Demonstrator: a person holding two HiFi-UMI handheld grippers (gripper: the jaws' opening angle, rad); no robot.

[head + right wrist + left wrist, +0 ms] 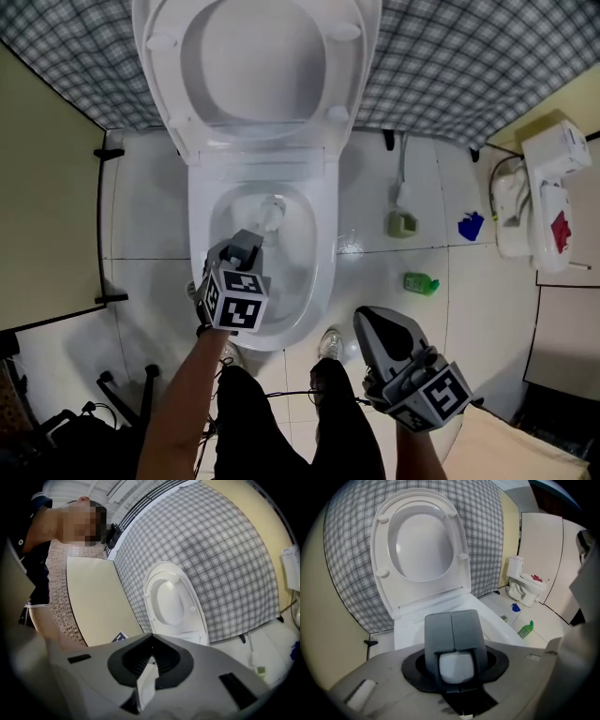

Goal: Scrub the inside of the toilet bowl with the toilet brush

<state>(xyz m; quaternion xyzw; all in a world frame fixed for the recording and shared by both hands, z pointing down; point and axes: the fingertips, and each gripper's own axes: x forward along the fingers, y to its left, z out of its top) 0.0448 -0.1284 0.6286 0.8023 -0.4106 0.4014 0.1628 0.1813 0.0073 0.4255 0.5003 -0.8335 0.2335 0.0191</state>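
Toilet brush (270, 212) in bowl; scrubbing step appears under way.
Left gripper (248, 243) clamps its handle over centre-frame toilet bowl (324, 251); right gripper (372, 321) closed, empty. Next move likely calls for sweeping the inner wall.

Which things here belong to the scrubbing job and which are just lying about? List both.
Job: toilet bowl, brush, left gripper gripping it.
Lying about: green bottle, blue object, white fixture by the wall.
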